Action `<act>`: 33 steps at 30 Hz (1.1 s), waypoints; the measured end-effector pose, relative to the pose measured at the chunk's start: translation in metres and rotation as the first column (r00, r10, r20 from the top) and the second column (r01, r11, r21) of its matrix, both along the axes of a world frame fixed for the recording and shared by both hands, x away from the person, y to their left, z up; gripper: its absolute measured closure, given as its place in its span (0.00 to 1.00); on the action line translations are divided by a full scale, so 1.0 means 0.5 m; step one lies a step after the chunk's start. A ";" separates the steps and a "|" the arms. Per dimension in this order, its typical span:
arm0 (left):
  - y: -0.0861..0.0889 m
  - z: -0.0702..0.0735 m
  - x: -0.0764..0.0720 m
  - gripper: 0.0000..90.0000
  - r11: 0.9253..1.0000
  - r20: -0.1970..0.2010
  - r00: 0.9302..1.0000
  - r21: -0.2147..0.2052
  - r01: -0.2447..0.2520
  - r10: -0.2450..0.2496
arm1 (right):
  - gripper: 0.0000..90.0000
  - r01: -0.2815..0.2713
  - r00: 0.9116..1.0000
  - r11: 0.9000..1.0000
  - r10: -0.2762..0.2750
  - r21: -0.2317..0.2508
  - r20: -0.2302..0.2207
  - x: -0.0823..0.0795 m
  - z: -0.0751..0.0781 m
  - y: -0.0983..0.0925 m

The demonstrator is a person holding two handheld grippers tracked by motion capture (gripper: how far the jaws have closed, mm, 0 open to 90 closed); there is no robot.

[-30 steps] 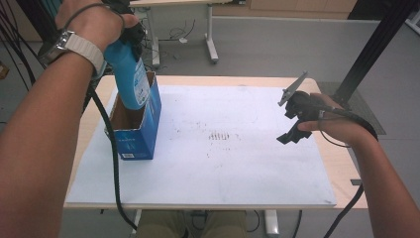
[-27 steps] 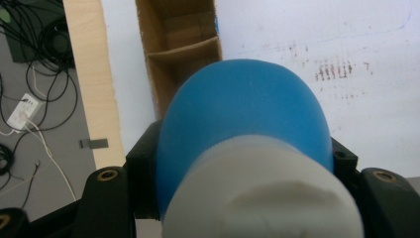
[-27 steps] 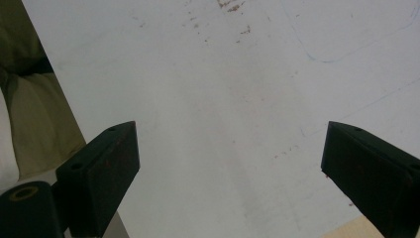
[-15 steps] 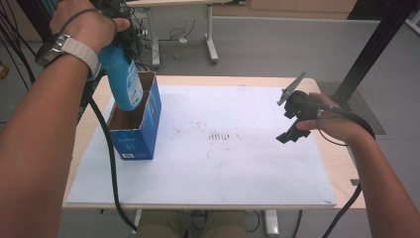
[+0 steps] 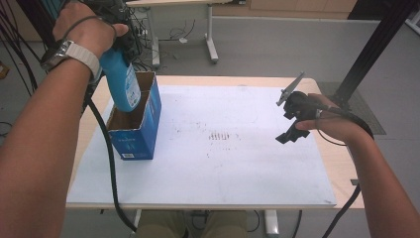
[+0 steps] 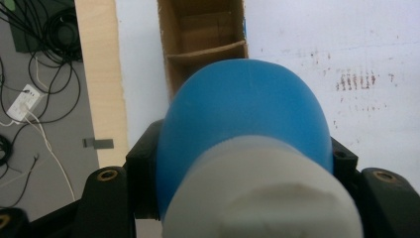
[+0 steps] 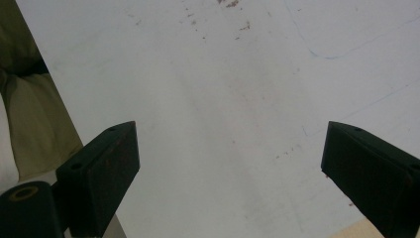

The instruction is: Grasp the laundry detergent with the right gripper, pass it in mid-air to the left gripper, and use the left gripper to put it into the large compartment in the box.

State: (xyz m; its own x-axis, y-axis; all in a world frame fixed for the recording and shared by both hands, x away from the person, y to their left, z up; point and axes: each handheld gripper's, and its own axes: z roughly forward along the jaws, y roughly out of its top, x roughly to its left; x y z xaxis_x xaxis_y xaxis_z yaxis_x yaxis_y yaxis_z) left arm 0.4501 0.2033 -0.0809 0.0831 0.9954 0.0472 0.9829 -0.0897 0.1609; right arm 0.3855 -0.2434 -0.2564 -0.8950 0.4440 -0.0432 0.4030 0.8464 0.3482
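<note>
We have the blue bottle (image 5: 120, 79) clamped in the left gripper (image 5: 121, 47), base over the box (image 5: 134, 124); we lower it straight into one compartment. The right gripper (image 5: 292, 121) hangs open.

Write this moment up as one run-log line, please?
left gripper: shut on blue bottle | bottle: bottom end just inside open cardboard box | right gripper: open, empty, above white mat
</note>
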 end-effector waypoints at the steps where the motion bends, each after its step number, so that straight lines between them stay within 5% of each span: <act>1: 0.001 -0.003 0.001 0.42 1.000 -0.002 1.000 0.000 -0.004 0.004 | 0.09 0.002 1.000 1.000 -0.002 0.002 -0.004 0.001 0.000 0.000; 33: 0.011 -0.104 0.024 0.42 1.000 -0.004 1.000 0.021 0.008 -0.008 | 0.09 0.030 0.999 1.000 -0.029 0.004 -0.022 -0.003 -0.024 -0.012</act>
State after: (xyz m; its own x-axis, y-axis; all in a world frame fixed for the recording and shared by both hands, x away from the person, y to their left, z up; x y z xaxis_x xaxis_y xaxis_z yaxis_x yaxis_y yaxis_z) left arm 0.4622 0.2087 -0.1328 0.0915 0.9935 0.0679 0.9827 -0.1012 0.1550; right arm 0.3840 -0.2494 -0.2685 -0.8822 0.4703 -0.0216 0.4355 0.8326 0.3423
